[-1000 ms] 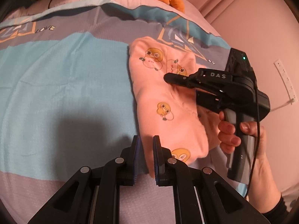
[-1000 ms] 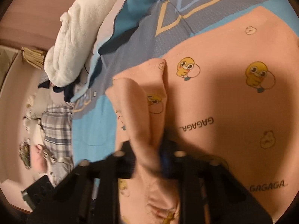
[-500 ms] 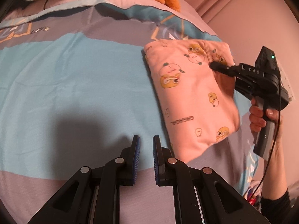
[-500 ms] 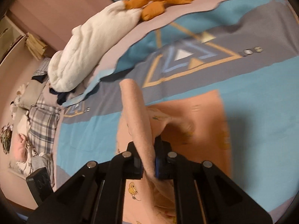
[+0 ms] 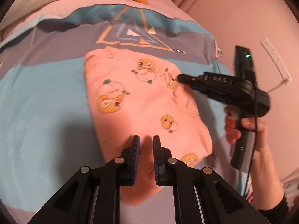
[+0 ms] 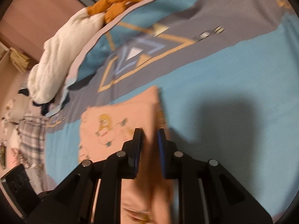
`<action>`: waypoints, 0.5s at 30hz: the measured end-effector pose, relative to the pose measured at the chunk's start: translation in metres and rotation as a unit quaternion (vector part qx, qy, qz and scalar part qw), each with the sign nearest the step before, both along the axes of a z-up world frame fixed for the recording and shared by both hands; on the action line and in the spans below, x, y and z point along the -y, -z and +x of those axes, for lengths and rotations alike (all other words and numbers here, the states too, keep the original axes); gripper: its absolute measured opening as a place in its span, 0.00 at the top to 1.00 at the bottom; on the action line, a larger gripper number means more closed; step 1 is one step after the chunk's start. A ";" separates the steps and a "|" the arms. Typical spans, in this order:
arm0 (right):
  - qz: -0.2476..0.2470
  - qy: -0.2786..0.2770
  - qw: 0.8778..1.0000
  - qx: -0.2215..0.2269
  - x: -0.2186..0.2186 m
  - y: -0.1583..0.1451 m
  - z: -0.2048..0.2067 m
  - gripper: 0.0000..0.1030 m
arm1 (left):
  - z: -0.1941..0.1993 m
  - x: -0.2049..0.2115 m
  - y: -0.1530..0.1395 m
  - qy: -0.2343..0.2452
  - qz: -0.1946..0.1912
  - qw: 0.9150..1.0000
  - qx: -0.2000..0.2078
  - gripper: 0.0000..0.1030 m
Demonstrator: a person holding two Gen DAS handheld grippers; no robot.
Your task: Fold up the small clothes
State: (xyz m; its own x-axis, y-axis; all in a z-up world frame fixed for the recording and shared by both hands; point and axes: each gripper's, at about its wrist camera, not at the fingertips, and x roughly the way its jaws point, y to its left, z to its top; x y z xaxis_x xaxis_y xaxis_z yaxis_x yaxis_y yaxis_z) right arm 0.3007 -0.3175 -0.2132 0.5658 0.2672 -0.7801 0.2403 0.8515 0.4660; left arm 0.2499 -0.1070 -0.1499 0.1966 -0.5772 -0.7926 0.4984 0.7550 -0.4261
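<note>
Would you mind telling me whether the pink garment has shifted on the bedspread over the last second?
Yes. The pink garment now lies folded just below the bedspread's triangle print, nearer it than before.

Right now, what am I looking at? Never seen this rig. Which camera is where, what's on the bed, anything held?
No robot: a person holds one two-finger tool per hand, each with a fisheye camera looking along its fingers. The left view shows the left tool, shut and empty, above a folded pink garment on a blue and grey bedspread. It also shows the right tool in the person's hand. The right view shows that tool opening over the garment, pads not pressing it.
</note>
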 end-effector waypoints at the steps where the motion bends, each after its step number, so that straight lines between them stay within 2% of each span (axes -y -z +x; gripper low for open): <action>1: -0.028 0.004 1.000 0.012 0.003 -0.008 -0.005 0.80 | -0.001 0.003 0.000 0.002 0.001 1.000 0.002 0.92; 2: -0.068 0.001 0.997 0.032 0.001 -0.020 -0.013 0.80 | -0.001 0.008 0.002 0.007 0.000 1.000 0.004 0.92; 3: -0.083 -0.010 0.995 0.046 -0.001 -0.027 -0.021 0.80 | -0.001 0.011 0.003 0.010 0.000 1.000 0.006 0.92; 4: -0.072 -0.028 0.995 0.057 -0.003 -0.031 -0.028 0.80 | 0.000 0.015 0.005 0.013 0.003 1.000 0.008 0.92; 6: -0.023 -0.098 0.992 0.070 -0.019 -0.032 -0.047 0.83 | -0.001 0.022 0.011 0.018 0.010 1.000 0.008 0.92; 11: -0.044 -0.190 0.979 0.061 -0.064 -0.015 -0.080 0.84 | 0.003 0.031 0.027 0.014 0.014 1.000 -0.007 0.92; 13: -0.092 -0.198 0.975 0.043 -0.072 -0.002 -0.086 0.88 | 0.005 0.030 0.028 0.006 0.008 1.000 -0.016 0.92; 15: -0.105 -0.195 0.975 0.027 -0.069 0.008 -0.085 0.97 | 0.001 0.024 0.025 0.000 0.002 1.000 -0.022 0.92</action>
